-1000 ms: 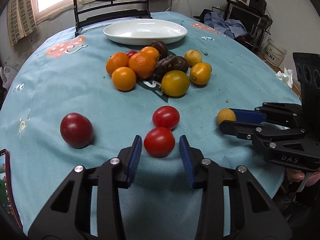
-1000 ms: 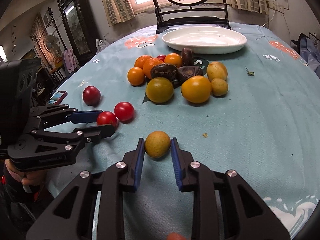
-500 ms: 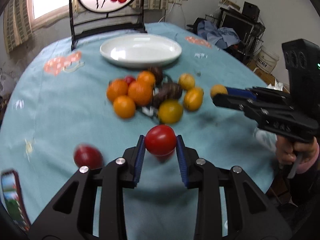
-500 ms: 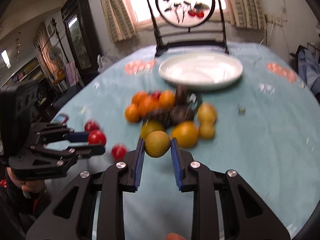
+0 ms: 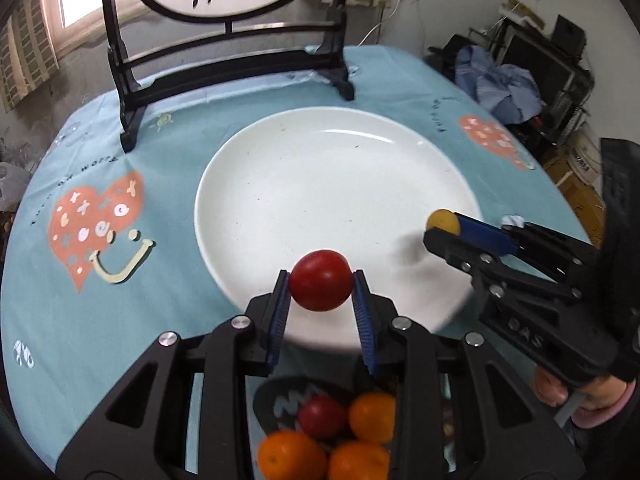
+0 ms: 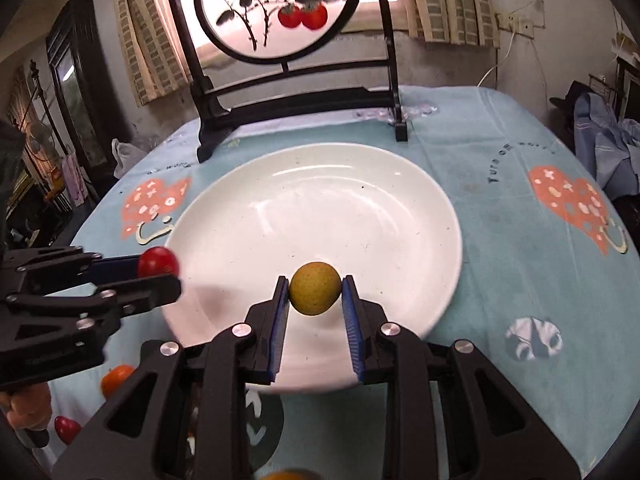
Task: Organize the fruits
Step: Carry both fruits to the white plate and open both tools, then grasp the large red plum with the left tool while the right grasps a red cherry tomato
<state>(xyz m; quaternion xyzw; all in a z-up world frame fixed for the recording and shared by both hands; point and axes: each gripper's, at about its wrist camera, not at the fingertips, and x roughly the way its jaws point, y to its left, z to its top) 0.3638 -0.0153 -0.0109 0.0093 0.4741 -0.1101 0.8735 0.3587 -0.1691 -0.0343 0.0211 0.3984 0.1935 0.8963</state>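
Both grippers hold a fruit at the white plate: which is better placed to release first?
Right, narrowly. In its own view the right gripper holds the round yellow-green fruit well over the white plate's basin. The left gripper holds the red tomato nearer the plate's near rim.

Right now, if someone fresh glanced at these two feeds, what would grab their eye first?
The big empty white ceramic plate fills the middle of the teal tablecloth. Over its near rim, the left gripper pinches a round red tomato, and the right gripper pinches a small yellow-green round fruit. Behind stands a black-framed round screen painted with red fruit.
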